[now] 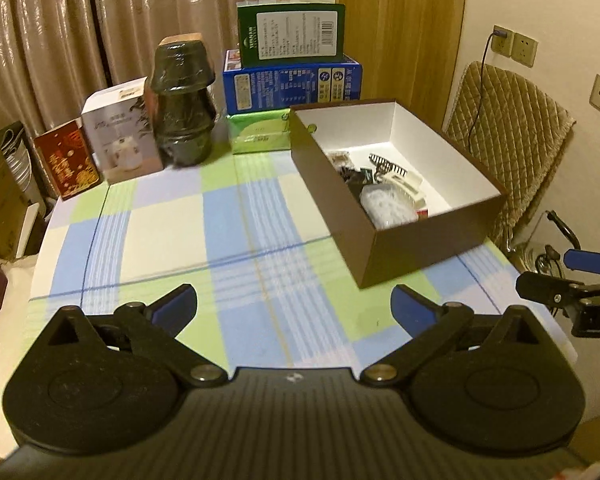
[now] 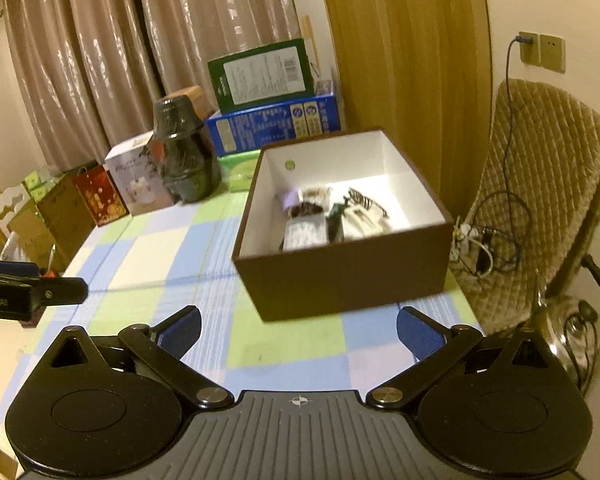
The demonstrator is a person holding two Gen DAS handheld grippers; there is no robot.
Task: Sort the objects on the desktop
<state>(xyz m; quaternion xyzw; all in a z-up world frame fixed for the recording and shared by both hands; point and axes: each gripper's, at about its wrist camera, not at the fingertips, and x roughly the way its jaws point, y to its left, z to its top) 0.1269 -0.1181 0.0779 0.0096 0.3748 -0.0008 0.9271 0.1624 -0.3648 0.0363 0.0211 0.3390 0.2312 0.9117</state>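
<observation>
Checked tablecloth on the tabletop (image 1: 172,240), curtains and a wooden door behind, padded chair (image 1: 504,120) far right.

Near: left gripper (image 1: 294,306) has its blue pads spread wide, nothing between them, hovering over bare cloth. Right gripper (image 2: 299,328) same: pads apart, empty, pointed at the near wall of the brown box (image 2: 340,276).

Mid: box sits on the right side of the tabletop, open top, white inside. Small items (image 2: 324,220) are already piled in it, clips and packets by the look; too blurred to name for sure. No loose small things visible on the cloth, so sorting looks close to done.

Far: red box (image 1: 66,164), white box (image 1: 124,132), dark wrapped jar (image 1: 182,104), green pack (image 1: 260,132) with blue and green cartons stacked above it.

Risks: the box stands near the right edge, so a push from the right gripper could slide it off. Reaching far could tip the tall jar or the stacked cartons.
</observation>
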